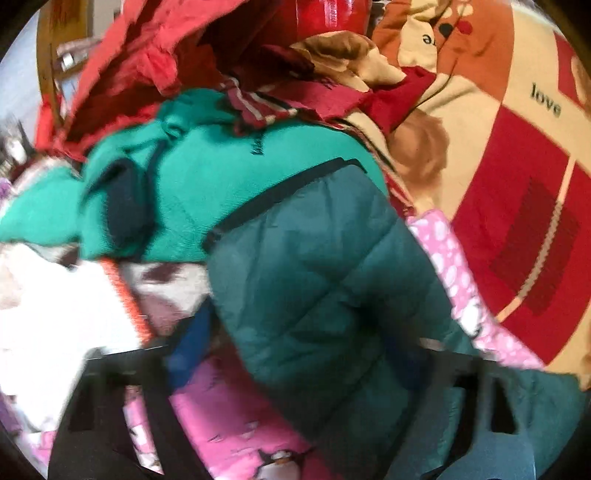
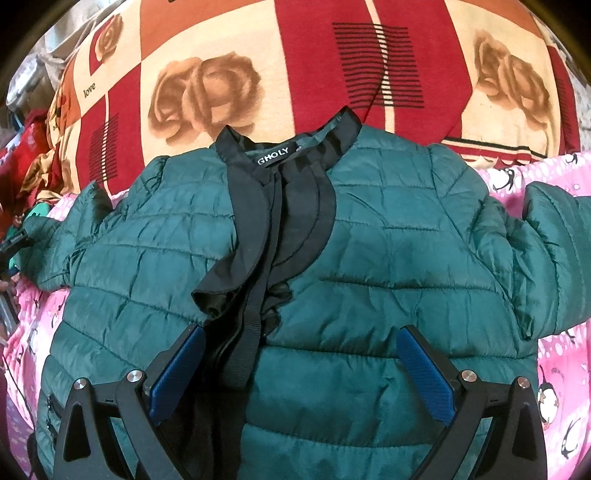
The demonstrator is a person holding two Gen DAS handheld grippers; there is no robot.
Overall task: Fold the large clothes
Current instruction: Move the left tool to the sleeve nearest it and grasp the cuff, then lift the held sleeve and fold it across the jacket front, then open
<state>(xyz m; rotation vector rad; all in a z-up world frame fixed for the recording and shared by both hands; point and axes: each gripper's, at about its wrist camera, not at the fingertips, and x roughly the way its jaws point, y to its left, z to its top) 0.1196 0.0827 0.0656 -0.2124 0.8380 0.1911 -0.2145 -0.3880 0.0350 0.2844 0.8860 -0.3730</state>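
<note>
A red and cream blanket (image 2: 332,74) is spread across the top of the right wrist view, printed with brown roses and the word "love" at upper left. A pink penguin-print sheet (image 2: 554,369) is seen along the lower right and lower left edges. In the blurred left wrist view, a wooden frame (image 1: 48,74) is glimpsed at upper left, and a shiny red object (image 1: 332,14) at top centre.

A bed in a red-and-cream rose blanket (image 2: 303,74) carries a pink penguin sheet (image 2: 554,369); the green quilted jacket (image 2: 369,258) lies spread on that.
</note>
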